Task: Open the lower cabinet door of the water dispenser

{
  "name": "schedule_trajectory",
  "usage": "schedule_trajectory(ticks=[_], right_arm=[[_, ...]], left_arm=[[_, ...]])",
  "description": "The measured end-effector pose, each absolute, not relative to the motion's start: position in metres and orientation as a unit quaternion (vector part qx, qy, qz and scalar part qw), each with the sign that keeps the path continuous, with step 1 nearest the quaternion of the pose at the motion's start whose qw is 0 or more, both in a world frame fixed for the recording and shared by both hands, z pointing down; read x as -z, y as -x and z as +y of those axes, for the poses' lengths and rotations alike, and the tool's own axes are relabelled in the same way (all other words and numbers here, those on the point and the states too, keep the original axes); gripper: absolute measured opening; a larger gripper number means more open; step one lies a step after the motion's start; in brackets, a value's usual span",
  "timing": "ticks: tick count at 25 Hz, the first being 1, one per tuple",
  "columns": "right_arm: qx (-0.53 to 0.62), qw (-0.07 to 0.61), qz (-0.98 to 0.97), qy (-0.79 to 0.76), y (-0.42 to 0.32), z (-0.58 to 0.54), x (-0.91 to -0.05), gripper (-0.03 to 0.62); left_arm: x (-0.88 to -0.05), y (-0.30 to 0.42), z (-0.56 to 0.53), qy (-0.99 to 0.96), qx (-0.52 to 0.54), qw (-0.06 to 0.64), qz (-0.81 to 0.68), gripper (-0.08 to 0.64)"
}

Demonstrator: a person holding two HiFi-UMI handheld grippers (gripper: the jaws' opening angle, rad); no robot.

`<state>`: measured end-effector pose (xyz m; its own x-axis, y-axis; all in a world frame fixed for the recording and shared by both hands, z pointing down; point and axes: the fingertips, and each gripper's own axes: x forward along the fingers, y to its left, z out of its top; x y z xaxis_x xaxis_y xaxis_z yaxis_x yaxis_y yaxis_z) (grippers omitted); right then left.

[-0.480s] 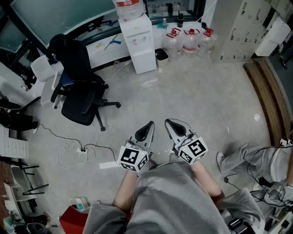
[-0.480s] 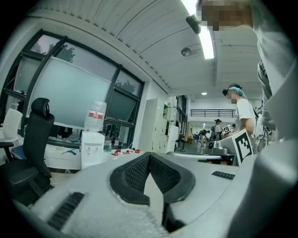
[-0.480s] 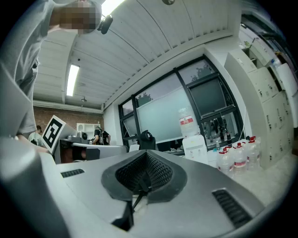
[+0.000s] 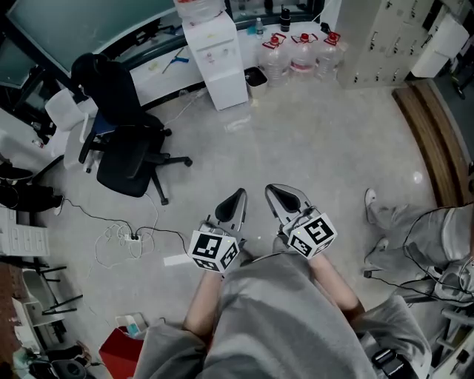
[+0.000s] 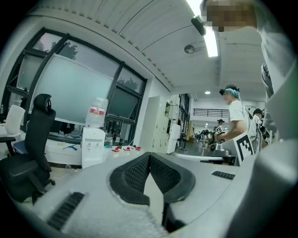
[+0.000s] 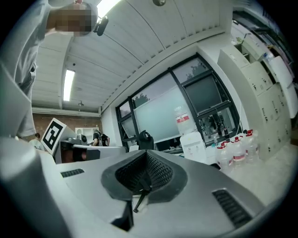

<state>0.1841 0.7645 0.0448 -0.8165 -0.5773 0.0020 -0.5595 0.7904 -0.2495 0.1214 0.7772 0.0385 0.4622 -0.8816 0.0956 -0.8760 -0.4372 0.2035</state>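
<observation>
The white water dispenser [image 4: 215, 59] stands far off at the back wall with a bottle [image 4: 200, 9] on top. Its lower cabinet door [image 4: 228, 90] is closed. Both grippers are held level, side by side in front of my body and far from it. The left gripper [image 4: 238, 194] is shut with nothing between its pads. The right gripper [image 4: 275, 191] is shut and empty too. The left gripper view has the dispenser [image 5: 93, 148] small at the left beyond the closed left gripper [image 5: 149, 155]. In the right gripper view the dispenser [image 6: 193, 145] stands beyond the right gripper [image 6: 145, 153].
A black office chair [image 4: 126, 152] stands left of the path to the dispenser. Several water jugs [image 4: 300, 50] and a black bin [image 4: 257, 75] sit to the dispenser's right, by grey lockers [image 4: 385, 33]. A power strip with cables [image 4: 133, 238] lies at the left. Another person's legs [image 4: 415, 233] are at the right.
The room has slid slightly up and left in the head view. The other person's foot at the right has stepped forward. Both grippers keep their pose, side by side.
</observation>
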Motion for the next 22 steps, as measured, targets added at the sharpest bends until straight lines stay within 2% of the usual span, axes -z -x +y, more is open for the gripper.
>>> schedule_trajectory(ticks=[16, 22], right_arm=[[0.158, 0.023, 0.940, 0.302, -0.257, 0.750, -0.072, 0.012], [0.193, 0.023, 0.928, 0.317, -0.261, 0.741, -0.090, 0.012]], left_arm=[[-0.062, -0.190, 0.766, -0.839, -0.027, 0.145, -0.524, 0.011], [-0.074, -0.190, 0.759, -0.839, -0.044, 0.163, -0.517, 0.011]])
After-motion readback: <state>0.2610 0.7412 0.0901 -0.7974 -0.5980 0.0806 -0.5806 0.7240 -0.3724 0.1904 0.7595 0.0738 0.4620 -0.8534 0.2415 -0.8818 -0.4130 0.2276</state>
